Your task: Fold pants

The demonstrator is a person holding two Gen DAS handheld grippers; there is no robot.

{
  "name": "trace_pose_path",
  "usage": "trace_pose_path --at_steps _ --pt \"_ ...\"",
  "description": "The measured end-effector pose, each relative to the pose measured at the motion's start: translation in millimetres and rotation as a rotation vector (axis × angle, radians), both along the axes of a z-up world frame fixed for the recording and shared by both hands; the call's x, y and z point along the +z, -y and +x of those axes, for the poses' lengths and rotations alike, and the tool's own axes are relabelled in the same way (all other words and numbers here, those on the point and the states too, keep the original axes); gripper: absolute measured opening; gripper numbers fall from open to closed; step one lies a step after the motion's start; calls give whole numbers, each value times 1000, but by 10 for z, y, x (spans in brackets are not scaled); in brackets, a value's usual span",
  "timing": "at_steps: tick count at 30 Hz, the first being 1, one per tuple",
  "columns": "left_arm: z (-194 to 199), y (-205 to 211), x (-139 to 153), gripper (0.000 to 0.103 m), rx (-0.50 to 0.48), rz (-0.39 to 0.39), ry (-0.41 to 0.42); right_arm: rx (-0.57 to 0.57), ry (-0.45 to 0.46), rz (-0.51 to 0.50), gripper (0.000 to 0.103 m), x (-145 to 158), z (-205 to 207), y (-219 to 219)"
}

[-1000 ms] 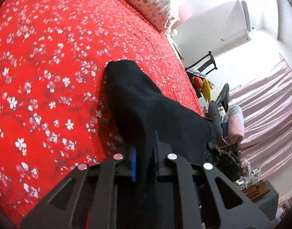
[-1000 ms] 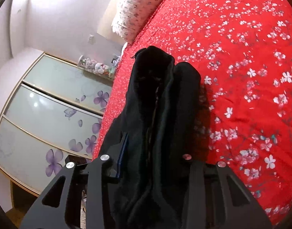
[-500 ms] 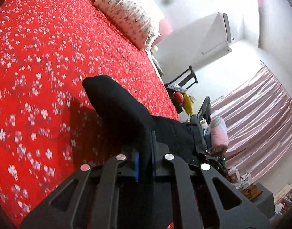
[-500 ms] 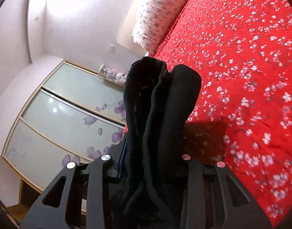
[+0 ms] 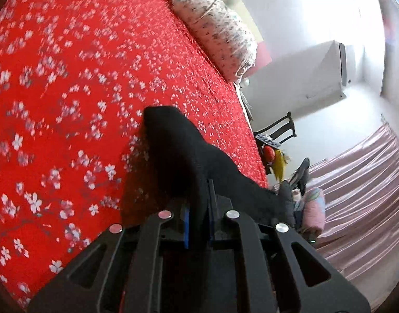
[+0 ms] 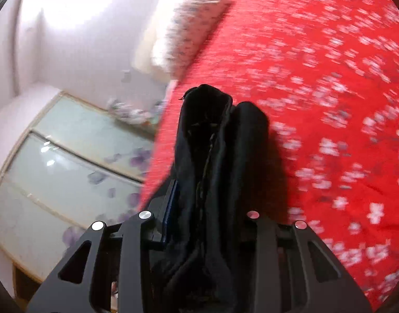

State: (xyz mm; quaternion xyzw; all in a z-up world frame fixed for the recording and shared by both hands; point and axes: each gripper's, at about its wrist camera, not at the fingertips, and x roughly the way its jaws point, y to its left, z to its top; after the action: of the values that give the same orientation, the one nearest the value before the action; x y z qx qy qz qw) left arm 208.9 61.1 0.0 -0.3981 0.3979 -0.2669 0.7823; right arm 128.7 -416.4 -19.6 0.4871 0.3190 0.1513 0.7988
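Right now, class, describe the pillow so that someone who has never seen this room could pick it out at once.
Start from the big bed under the red bedspread printed with white blossoms. Follow it to its far end by the white wall: there lies the pillow. It is pale with a fine, small print, unlike the plain black pants held up over the bed.

no readable text, no labels, no brands, no numbers, no signs anywhere

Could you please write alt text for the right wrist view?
The right gripper pinches a thick bunch of black pants above a red bedspread with white blossoms. A floral pillow and a glass-fronted wardrobe lie beyond, blurred.
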Motion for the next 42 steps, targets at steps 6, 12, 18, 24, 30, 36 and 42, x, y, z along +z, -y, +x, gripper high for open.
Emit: trace_pose_path --at_steps 6,12,18,24,30,36,42 --pt "-123 -129 73 68 112 91 8 -36 -54 -162 51 86 -50 -84" --pt "-463 -458 371 85 282 72 175 -214 -74 -345 70 329 -249 -64" --pt "-656 -65 677 98 35 101 393 -137 227 -341 86 787 -567 -245" --pt "-497 406 490 98 -121 205 263 68 179 -309 86 680 -357 -575" --pt "-430 625 180 98 -166 374 130 74 13 -373 86 463 -205 -608" --pt "-464 868 88 101 -175 596 175 59 7 -430 86 433 -227 -669" --pt "-672 905 152 101 -121 698 242 12 46 -537 86 583 -377 -781"
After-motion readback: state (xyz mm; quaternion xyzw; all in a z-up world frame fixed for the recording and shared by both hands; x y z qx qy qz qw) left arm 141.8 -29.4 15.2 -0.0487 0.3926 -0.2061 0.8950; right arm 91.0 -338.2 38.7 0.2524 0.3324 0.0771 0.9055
